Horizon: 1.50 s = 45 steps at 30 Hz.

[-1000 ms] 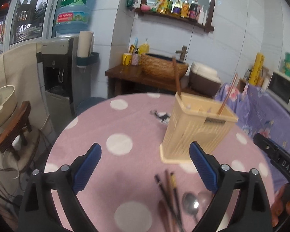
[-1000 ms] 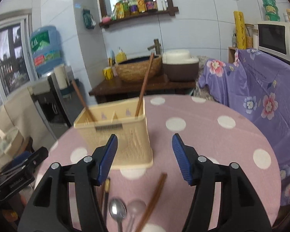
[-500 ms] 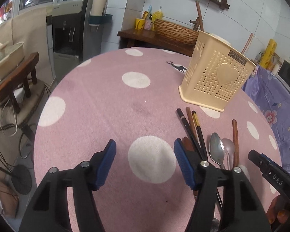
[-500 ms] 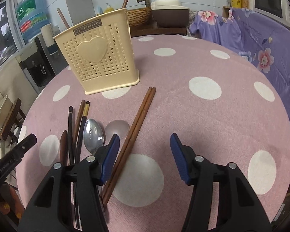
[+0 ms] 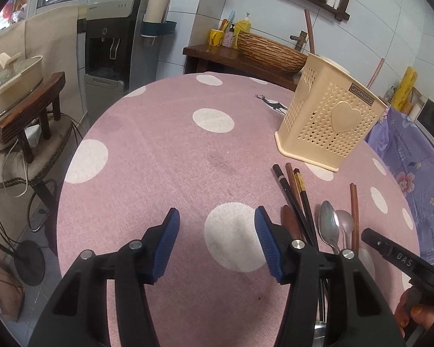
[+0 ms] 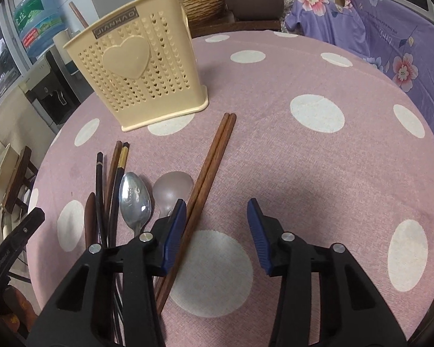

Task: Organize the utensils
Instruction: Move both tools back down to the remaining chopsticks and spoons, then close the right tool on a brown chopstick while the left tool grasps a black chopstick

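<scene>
A cream perforated utensil holder (image 5: pixel 329 124) (image 6: pixel 139 66) stands on the pink dotted table (image 5: pixel 159 150), with a couple of chopsticks standing in it. In front of it lie a brown chopstick pair (image 6: pixel 211 162), several dark chopsticks (image 6: pixel 110 173), a metal spoon (image 6: pixel 134 199), a translucent spoon (image 6: pixel 172 186) and a dark wooden spoon (image 6: pixel 89 219). My left gripper (image 5: pixel 216 217) hangs over bare cloth left of these utensils, jaws closing with nothing between them. My right gripper (image 6: pixel 217 205) is low over the table, jaws closing on nothing. Its left finger sits just beside the brown pair.
A water dispenser (image 5: pixel 115 49) and a stool with a lidded pot (image 5: pixel 29 107) stand beyond the table's left edge. A purple floral cloth (image 6: pixel 390 37) covers furniture on the right. A wicker basket (image 5: pixel 269 52) sits on a wooden counter behind.
Both grippers have dropped toward the table and tipped downward, so the loose utensils now fill the views. Both pairs of jaws have narrowed.
</scene>
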### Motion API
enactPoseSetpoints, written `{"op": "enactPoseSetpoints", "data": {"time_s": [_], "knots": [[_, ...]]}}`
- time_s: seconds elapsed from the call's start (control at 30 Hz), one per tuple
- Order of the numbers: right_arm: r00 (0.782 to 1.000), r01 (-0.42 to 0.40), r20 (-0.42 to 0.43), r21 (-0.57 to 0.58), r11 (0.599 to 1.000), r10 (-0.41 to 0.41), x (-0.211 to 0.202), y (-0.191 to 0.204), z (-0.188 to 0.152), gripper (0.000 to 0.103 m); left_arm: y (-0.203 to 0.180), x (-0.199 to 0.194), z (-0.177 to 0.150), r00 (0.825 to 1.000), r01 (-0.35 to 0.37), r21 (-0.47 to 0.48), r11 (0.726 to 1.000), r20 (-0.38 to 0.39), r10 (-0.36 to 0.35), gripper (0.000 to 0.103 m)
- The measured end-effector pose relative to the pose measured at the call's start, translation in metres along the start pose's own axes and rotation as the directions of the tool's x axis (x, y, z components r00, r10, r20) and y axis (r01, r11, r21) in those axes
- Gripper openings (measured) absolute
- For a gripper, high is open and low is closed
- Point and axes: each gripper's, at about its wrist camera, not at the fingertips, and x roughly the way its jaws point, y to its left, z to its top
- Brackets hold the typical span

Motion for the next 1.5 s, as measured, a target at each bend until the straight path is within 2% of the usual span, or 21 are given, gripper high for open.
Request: {"op": "enactPoseSetpoints", "data": {"time_s": [0.07, 0.13, 0.23, 0.43, 0.63, 0.77, 0.93, 1.07, 1.23, 1.3, 1.5], "knots": [[1.000, 0.010, -0.005, -0.006, 1.000, -0.010, 0.002, 0.001, 0.000, 0.039, -0.001, 0.001, 0.000, 1.000, 0.001, 0.004, 1.000, -0.001, -0.001, 0.054], [0.999, 0.054, 0.001, -0.020, 0.998, -0.054, 0.004, 0.005, 0.001, 0.037, -0.002, 0.001, 0.000, 1.000, 0.006, 0.011, 1.000, -0.003, -0.006, 0.054], [0.999, 0.047, -0.004, -0.021, 0.999, -0.047, 0.005, 0.007, 0.001, 0.036, -0.002, 0.000, 0.000, 1.000, 0.008, 0.013, 1.000, 0.000, -0.008, 0.054], [0.995, 0.095, -0.006, -0.042, 0.995, -0.096, 0.008, 0.015, 0.005, 0.031, -0.003, 0.002, -0.001, 1.000, 0.010, 0.013, 1.000, -0.007, -0.010, 0.054], [0.994, 0.104, -0.022, -0.017, 0.994, -0.104, 0.005, -0.004, 0.007, 0.028, -0.007, 0.001, 0.000, 1.000, 0.015, 0.023, 1.000, -0.006, -0.015, 0.054], [0.996, 0.082, -0.019, 0.028, 0.996, -0.081, 0.002, -0.022, 0.013, 0.028, -0.008, 0.002, 0.001, 1.000, 0.014, 0.023, 1.000, -0.007, -0.014, 0.054], [0.995, 0.097, -0.011, -0.012, 0.995, -0.097, 0.017, -0.015, 0.029, 0.027, -0.016, 0.004, 0.003, 1.000, 0.028, 0.034, 0.999, -0.012, -0.027, 0.054], [0.993, 0.119, -0.002, 0.001, 0.993, -0.119, 0.029, -0.017, 0.044, 0.021, -0.017, 0.003, 0.002, 0.999, 0.031, 0.031, 0.999, -0.015, -0.031, 0.054], [0.995, 0.094, 0.008, 0.022, 0.995, -0.094, 0.039, -0.020, 0.057, 0.017, -0.014, 0.008, 0.002, 0.999, 0.022, 0.016, 1.000, -0.029, -0.021, 0.054], [0.996, 0.090, 0.012, 0.035, 0.995, -0.090, 0.041, -0.023, 0.061, 0.009, -0.015, 0.011, 0.003, 0.999, 0.025, 0.011, 1.000, -0.039, -0.025, 0.054], [0.998, 0.062, 0.028, 0.030, 0.998, -0.063, 0.038, -0.026, 0.057, 0.008, -0.033, 0.026, 0.013, 0.994, 0.073, 0.008, 0.997, -0.083, -0.072, 0.052]]}}
